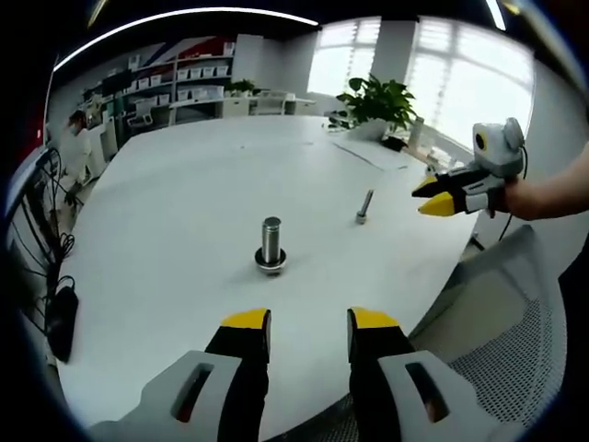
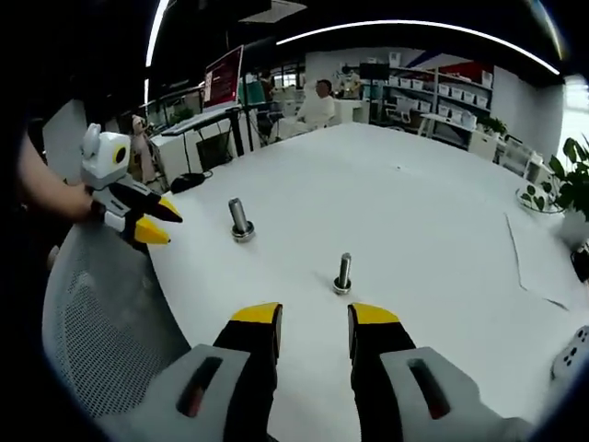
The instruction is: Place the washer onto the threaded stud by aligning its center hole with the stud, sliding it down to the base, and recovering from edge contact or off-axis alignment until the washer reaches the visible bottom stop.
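Observation:
On the white table (image 1: 184, 212) a thick threaded stud (image 1: 271, 239) stands upright, with a metal washer (image 1: 271, 263) ringing its base. The same stud (image 2: 239, 217) and its washer (image 2: 243, 236) appear left of centre in the right gripper view. A thinner bolt (image 1: 364, 206) stands slightly tilted further right, and this bolt (image 2: 342, 273) is just ahead of my right gripper (image 2: 315, 319). My left gripper (image 1: 308, 322) is open and holds nothing, short of the stud. The right gripper is open too. The right gripper (image 1: 434, 197) hovers at the table's edge, as does the left gripper (image 2: 155, 221).
A mesh chair back (image 1: 515, 322) sits beside the table's near edge. A potted plant (image 1: 377, 101) and paper sheets (image 1: 368, 152) lie at the far side. Cables and a dark object (image 1: 61, 318) rest at the left edge. A person (image 2: 317, 103) sits beyond the table.

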